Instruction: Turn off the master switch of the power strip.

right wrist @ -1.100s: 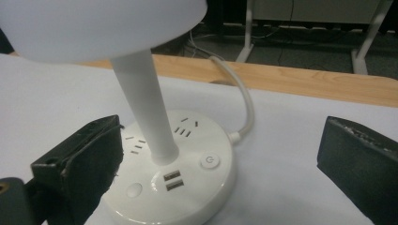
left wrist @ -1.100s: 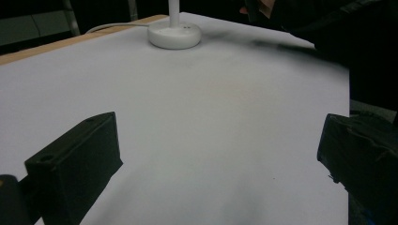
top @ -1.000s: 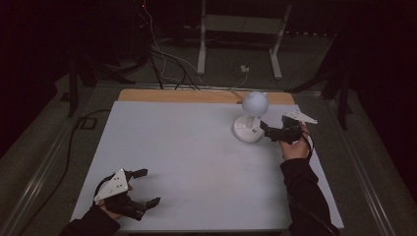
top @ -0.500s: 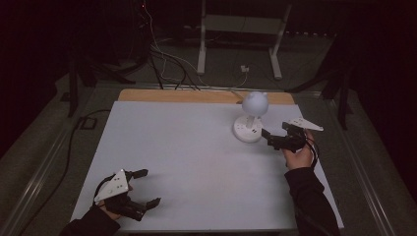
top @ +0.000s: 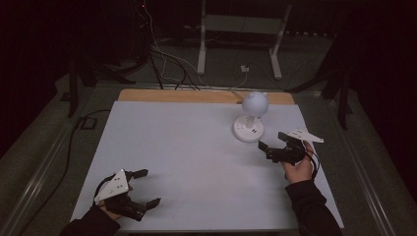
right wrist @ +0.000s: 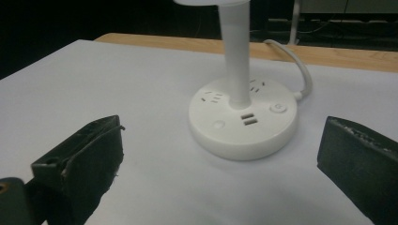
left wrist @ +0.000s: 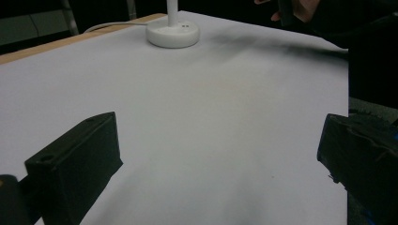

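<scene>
Smooth glossy white plastic lamp [right wrist: 243,124], matt white tabletop [top: 187,162], wooden far edge [top: 196,96], rough black fingers [right wrist: 80,159]

White lamp [top: 250,120] on a white table [top: 187,147], black fingers [right wrist: 80,159].

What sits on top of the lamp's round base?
On the lamp's round base stands a white stem rising from its middle. Around it show socket slots, two USB-like ports and two round buttons. The base's far side behind the stem is hidden.
</scene>
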`<state>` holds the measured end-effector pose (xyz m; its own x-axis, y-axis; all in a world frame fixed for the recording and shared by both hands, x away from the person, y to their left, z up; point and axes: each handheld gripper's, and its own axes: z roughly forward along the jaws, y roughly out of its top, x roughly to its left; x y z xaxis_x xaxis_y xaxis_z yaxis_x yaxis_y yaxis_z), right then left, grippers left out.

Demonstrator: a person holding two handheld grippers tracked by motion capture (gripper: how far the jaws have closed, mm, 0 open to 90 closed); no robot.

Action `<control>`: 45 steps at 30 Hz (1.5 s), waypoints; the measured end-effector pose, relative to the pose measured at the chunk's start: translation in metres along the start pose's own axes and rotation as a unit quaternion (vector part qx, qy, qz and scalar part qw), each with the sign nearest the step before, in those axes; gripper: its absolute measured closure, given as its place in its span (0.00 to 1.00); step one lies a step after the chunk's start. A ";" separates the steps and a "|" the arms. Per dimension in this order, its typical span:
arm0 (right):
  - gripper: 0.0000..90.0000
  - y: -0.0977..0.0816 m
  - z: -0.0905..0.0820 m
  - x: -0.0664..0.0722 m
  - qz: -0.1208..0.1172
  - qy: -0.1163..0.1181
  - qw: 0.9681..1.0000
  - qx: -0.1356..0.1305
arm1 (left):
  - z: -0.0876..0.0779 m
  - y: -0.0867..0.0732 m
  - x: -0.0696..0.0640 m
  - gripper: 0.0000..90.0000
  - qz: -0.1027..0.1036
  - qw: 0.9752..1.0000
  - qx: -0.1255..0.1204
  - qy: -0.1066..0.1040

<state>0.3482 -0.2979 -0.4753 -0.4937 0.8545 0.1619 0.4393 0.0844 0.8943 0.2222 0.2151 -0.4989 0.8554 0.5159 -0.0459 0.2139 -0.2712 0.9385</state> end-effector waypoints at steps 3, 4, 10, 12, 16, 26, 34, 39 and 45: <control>0.01 -0.003 -0.004 0.005 -0.004 0.004 1.000 0.001 | 0.000 0.000 0.000 0.00 0.000 1.000 0.001 0.000; 0.01 -0.003 -0.005 0.006 -0.006 0.003 1.000 0.001 | 0.000 0.000 0.000 0.00 0.001 1.000 0.002 0.000; 0.01 -0.011 -0.011 0.014 -0.018 0.016 1.000 0.006 | 0.000 0.000 0.000 0.00 0.000 1.000 0.001 -0.001; 0.01 -0.013 -0.012 0.017 -0.024 0.017 1.000 0.008 | 0.000 0.000 -0.001 0.00 0.002 1.000 0.002 -0.001; 0.01 -0.019 -0.014 0.023 -0.030 0.024 0.999 0.013 | 0.000 0.000 -0.001 0.00 0.002 1.000 0.001 -0.002; 0.01 -0.038 -0.021 0.040 -0.045 0.050 0.997 0.032 | 0.000 0.000 -0.001 0.00 0.002 1.000 0.003 -0.002; 0.01 -0.051 -0.025 0.049 -0.059 0.070 0.994 0.052 | 0.001 0.000 -0.001 0.00 0.004 1.000 0.005 -0.004; 0.01 -0.059 -0.029 0.055 -0.068 0.082 0.992 0.063 | 0.001 0.000 -0.001 0.00 0.004 1.000 0.005 -0.006; 0.01 -0.068 -0.035 0.058 -0.074 0.094 0.989 0.082 | 0.001 0.000 -0.001 0.00 0.004 1.000 0.008 -0.007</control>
<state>0.2628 -0.2718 -0.5121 -0.6859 0.7172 0.1231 0.4602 0.2965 0.8369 0.2215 0.2135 -0.4992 0.8633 0.5029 -0.0427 0.2140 -0.2882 0.9333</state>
